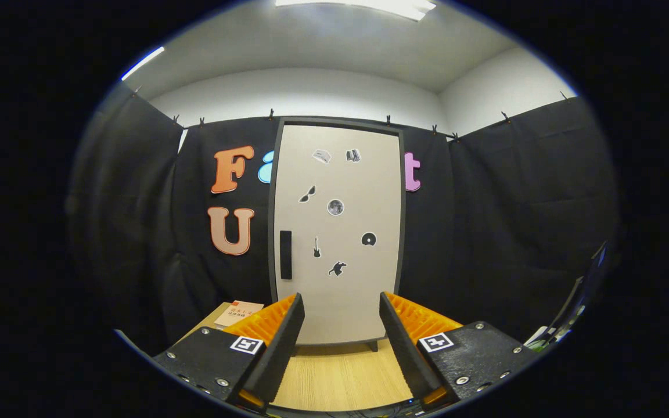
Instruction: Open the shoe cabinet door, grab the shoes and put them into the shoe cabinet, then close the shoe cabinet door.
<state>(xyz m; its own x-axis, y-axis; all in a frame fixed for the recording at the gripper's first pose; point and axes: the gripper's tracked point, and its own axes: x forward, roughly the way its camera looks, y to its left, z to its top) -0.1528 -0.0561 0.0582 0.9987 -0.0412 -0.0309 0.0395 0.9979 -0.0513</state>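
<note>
Wooden floor [340, 371] bare ahead, shoe cabinet door [337, 232] closed beyond, claw [341, 307] wide apart, holding nothing.

text: none legible | card [239, 313] on table [340, 377]: print too small to read | cabinet door [337, 232]: picture stickers, no words

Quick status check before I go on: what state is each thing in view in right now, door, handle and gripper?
shoe cabinet door: shut, flush in its dark frame, upright.
door handle: untouched, on the door's left edge, beyond the fingers.
hand-held gripper: open, fingers apart, nothing between them, pointed at the door.
card: lying flat on the wooden floor beside the cabinet.
</note>
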